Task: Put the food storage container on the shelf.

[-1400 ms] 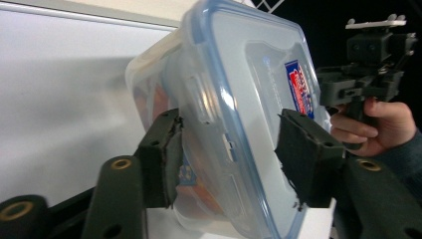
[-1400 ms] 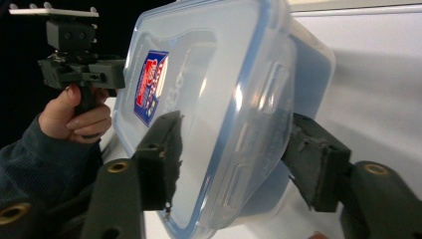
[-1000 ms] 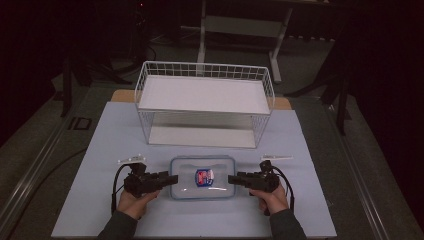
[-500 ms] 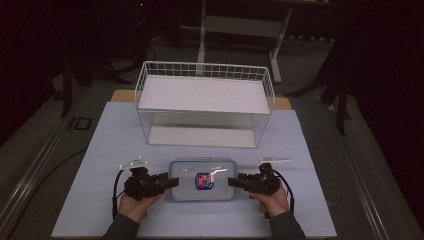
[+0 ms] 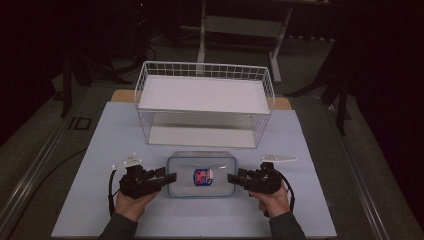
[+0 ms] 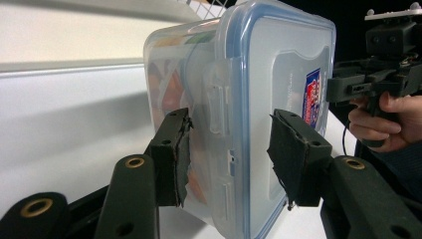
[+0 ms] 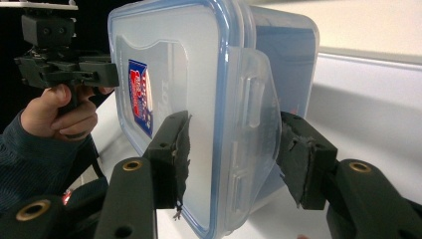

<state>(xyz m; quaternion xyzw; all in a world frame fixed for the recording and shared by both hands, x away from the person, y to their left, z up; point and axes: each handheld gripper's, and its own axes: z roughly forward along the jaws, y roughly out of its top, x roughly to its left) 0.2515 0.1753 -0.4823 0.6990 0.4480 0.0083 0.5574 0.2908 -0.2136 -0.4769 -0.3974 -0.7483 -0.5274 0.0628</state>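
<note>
Lying flat on the pale blue table mat (image 5: 100, 150), the clear lidded container (image 5: 201, 175) sits between the 2 grippers, just near of the white wire basket (image 5: 205, 107). Its long axis runs left to right, so each short end faces one gripper.

The left gripper (image 5: 167, 178) comes in from the left end, the right gripper (image 5: 234, 179) from the right end, and both point inward along that long axis. They look about equally near to their ends, so neither hand has the advantage.

In the left gripper view the jaws stand at a middling width, one on the lid face and one on the base side of the container (image 6: 239, 109), with the side latch between them. The pads (image 6: 287, 152) look close to the walls or just touching; I cannot tell whether they are pressing. The right gripper view shows the same arrangement on the container (image 7: 199, 99), with its latch flap standing out slightly between the jaws, and again firm contact is unclear.

My judgement is that the coming move is a 2-handed lift, probably toward the basket on the far side. It depends on both ends being pinched evenly, since uneven squeeze would tilt the box along its long axis.
</note>
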